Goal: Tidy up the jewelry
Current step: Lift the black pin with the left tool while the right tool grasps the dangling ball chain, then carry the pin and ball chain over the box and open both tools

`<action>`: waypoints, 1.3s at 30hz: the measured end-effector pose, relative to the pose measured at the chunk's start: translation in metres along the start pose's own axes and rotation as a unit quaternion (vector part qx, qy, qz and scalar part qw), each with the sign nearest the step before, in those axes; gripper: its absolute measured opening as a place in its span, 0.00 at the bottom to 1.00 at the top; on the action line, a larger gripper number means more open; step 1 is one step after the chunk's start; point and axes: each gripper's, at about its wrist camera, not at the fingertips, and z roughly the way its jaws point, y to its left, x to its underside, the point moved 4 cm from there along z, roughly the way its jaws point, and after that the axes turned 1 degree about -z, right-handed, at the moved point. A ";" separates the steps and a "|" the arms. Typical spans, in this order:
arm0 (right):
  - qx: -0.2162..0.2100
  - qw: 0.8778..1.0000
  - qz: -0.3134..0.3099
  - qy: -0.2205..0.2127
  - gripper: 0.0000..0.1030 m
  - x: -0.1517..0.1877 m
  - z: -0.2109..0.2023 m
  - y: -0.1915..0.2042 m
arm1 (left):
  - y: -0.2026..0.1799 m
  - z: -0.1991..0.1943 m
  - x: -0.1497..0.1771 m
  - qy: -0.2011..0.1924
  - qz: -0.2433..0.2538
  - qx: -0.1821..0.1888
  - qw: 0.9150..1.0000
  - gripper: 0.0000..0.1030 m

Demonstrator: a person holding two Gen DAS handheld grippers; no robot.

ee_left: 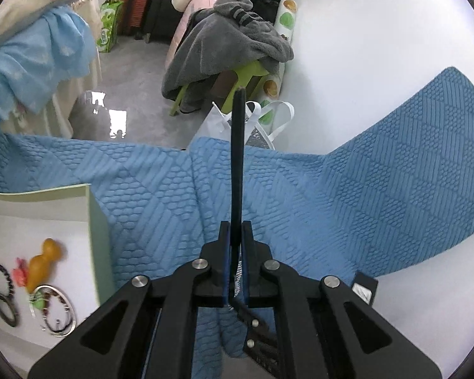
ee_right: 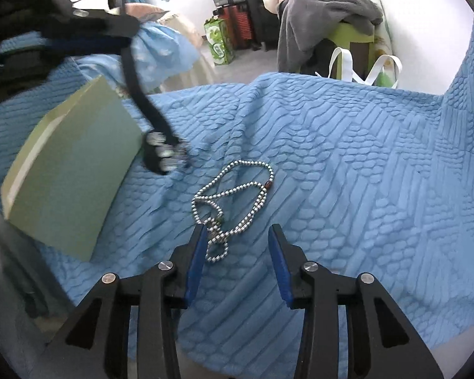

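My left gripper (ee_left: 236,237) is shut on a black strap (ee_left: 238,158) with metal studs at one end; in the right wrist view the strap (ee_right: 142,101) hangs from it, the studded end (ee_right: 164,154) blurred just above the blue cloth. A pale green box (ee_left: 93,221) at lower left holds bracelets (ee_left: 3,297), a ring-shaped bangle (ee_left: 58,311) and an amber gourd charm (ee_left: 42,263). A silver bead necklace (ee_right: 233,199) lies tangled on the cloth. My right gripper (ee_right: 237,240) is open, low over the necklace's near end.
The textured blue cloth (ee_right: 363,189) covers the work surface. The green box (ee_right: 75,173) stands left of the necklace. Beyond the edge are a green stool under grey clothing (ee_left: 227,41), a white bag (ee_left: 252,120), suitcases and floor.
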 end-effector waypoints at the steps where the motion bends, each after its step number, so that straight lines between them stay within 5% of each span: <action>1: 0.001 1.000 -0.005 0.002 0.36 -0.001 0.003 0.002 | 0.001 -0.001 0.001 0.002 0.004 -0.002 1.000 0.05; 6: 0.022 0.998 -0.059 0.012 0.33 0.002 0.012 0.017 | 0.007 -0.007 0.012 0.010 0.021 -0.019 1.000 0.05; 9: 0.031 0.998 -0.057 0.021 0.07 0.001 0.013 0.016 | 0.010 -0.012 0.019 0.015 0.024 -0.025 0.999 0.05; 11: 0.039 0.998 -0.045 0.023 0.04 0.000 0.009 0.012 | 0.012 -0.018 0.023 0.018 0.029 -0.029 0.999 0.05; 23: 0.022 0.996 0.005 -0.082 0.04 -0.042 -0.089 0.025 | 0.016 -0.090 0.033 0.002 0.047 -0.053 0.997 0.05; 39: -0.011 0.982 -0.036 -0.184 0.05 -0.127 -0.221 0.119 | 0.057 -0.181 0.010 -0.011 0.052 -0.107 0.993 0.05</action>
